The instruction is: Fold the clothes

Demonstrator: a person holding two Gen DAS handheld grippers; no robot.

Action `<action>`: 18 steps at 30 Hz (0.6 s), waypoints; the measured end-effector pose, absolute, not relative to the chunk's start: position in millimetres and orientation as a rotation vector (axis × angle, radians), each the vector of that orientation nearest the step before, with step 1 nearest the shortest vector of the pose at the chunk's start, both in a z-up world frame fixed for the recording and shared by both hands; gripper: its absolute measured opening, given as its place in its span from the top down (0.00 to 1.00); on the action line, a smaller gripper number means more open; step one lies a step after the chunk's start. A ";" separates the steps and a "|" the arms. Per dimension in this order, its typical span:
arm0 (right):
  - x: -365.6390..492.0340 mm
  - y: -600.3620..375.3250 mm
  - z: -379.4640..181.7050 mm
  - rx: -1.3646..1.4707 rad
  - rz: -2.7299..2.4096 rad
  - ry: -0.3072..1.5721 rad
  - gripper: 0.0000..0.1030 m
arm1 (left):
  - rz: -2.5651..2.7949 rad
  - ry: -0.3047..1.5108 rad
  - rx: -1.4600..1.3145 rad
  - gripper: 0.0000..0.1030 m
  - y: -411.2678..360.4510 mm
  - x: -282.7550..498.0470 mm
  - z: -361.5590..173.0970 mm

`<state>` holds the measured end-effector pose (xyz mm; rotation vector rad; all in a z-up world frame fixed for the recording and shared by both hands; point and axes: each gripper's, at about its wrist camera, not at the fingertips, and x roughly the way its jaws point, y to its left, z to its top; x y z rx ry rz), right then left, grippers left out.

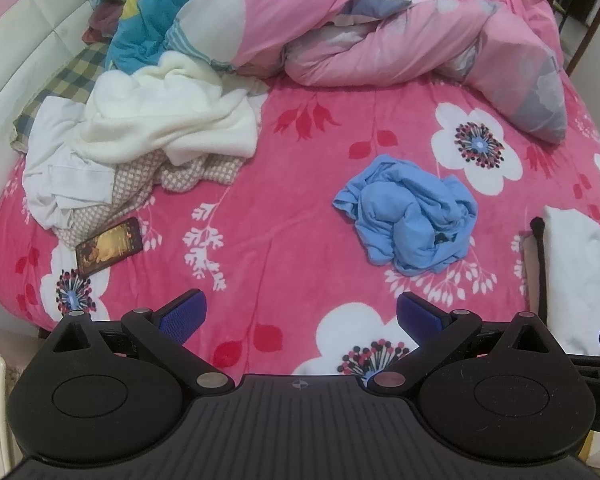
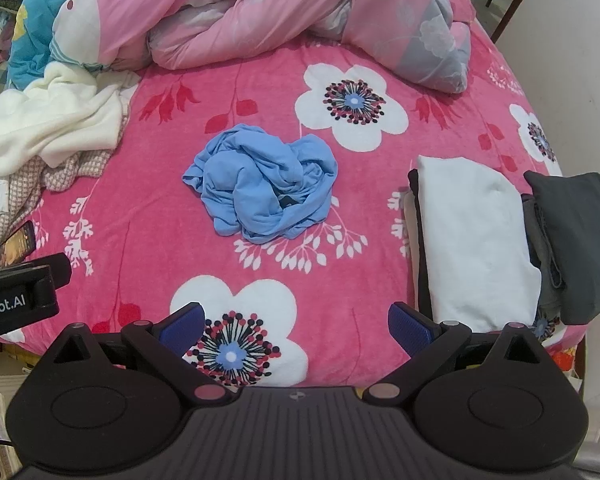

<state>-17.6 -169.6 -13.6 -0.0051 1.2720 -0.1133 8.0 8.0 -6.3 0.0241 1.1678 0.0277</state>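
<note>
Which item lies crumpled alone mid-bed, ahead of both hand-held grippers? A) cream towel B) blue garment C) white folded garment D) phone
B: the blue garment sits bunched by itself on the pink floral bedspread, while the white folded garment is stacked at the right edge and the cream towel and phone are off to the left.

A light blue garment [image 2: 262, 184] is seen crumpled in a loose heap at the centre of the right wrist frame, and right of centre in the left wrist frame [image 1: 408, 216]. It is bunched into twisted folds, with a dark gap showing near its lower right. A folded white garment [image 2: 476, 240] is laid flat at the right of the frame, on a black folded piece, with folded dark grey garments [image 2: 576, 236] just beside it.
</note>
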 end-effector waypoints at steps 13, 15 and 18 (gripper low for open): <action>-9.5 -168.1 -14.5 -0.005 -0.117 1.280 0.03 | 0.030 1.191 0.016 0.01 8.8 18.7 -8.6; -8.1 -167.5 -14.9 -0.005 -0.117 1.280 0.03 | 0.030 1.194 0.015 0.01 9.0 20.4 -8.8; -6.0 -166.7 -15.5 -0.004 -0.118 1.282 0.03 | 0.032 1.196 0.018 0.01 9.5 22.5 -9.4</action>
